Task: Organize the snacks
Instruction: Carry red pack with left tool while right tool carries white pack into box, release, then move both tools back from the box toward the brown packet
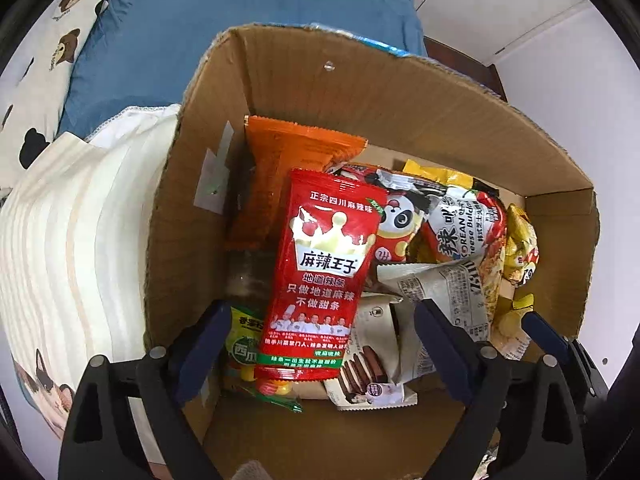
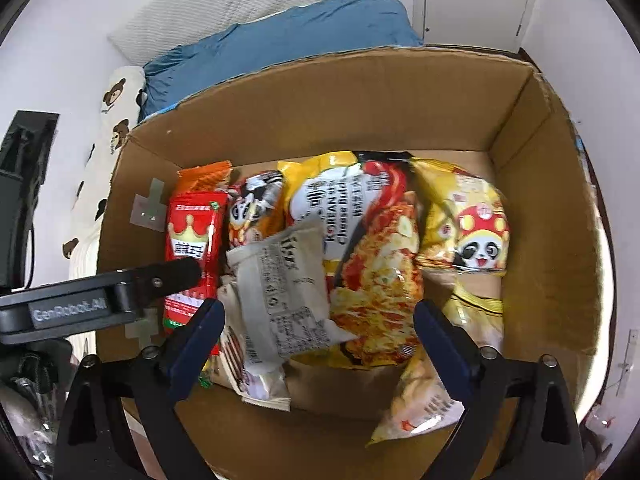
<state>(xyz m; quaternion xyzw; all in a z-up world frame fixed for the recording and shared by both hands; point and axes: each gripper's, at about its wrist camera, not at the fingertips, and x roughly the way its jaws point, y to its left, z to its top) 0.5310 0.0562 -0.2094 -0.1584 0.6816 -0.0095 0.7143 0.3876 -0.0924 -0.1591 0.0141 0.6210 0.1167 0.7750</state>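
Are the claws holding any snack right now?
No. Both the left claw and right claw are open over the cardboard box; nothing is held.

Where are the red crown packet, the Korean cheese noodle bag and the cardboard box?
red crown packet (image 1: 324,272), left wrist view, middle of its front.
Korean cheese noodle bag (image 2: 372,248), right wrist view, middle of its front.
cardboard box (image 2: 320,112), right wrist view, far inner wall.

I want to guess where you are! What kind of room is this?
Probably a bedroom: a blue quilt and a cream pillow with brown bear prints lie behind the brown cardboard box of snacks.
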